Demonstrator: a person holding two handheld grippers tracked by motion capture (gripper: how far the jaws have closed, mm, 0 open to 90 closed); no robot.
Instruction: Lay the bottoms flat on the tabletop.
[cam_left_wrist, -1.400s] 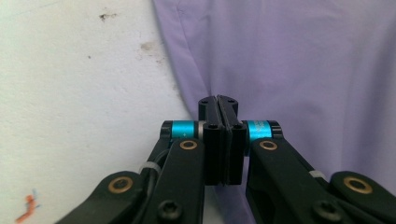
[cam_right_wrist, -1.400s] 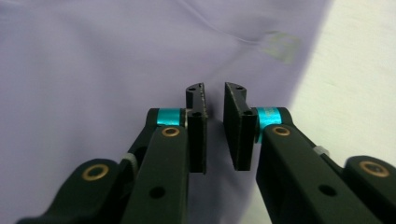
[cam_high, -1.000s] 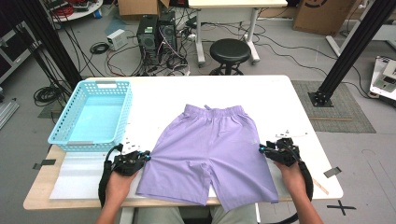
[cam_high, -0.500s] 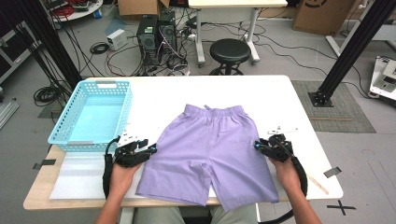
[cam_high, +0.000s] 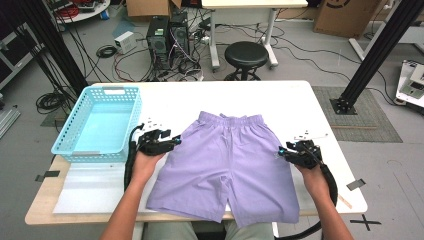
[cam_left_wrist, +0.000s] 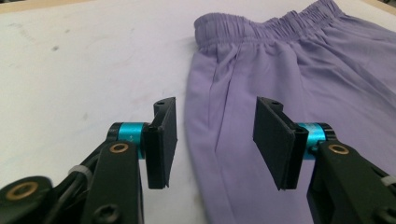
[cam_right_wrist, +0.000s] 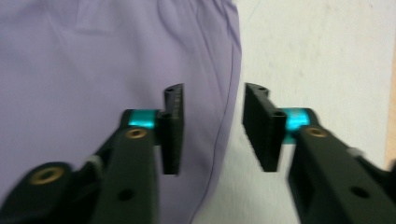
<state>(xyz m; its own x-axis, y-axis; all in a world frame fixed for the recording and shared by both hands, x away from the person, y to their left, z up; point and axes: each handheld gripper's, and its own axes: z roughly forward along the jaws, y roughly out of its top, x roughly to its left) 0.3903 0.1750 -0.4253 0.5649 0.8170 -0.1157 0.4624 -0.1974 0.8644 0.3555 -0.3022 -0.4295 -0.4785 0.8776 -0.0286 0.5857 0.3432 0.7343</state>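
The purple shorts (cam_high: 227, 167) lay flat in the middle of the white table (cam_high: 300, 105), waistband away from me and legs toward my edge. My left gripper (cam_left_wrist: 215, 140) hung over their left side seam, its jaws just opened and spread apart with the hem below the gap, pinching nothing. My right gripper (cam_right_wrist: 212, 128) stood at the opposite seam, also freshly opened over the cloth's edge. The blue basket (cam_high: 97, 125) sat beside my left hand (cam_high: 145, 162)

No text, label, brand or number can be read in any view. The one sign is a black X (cam_high: 367, 221) taped on the floor, near right of the table.
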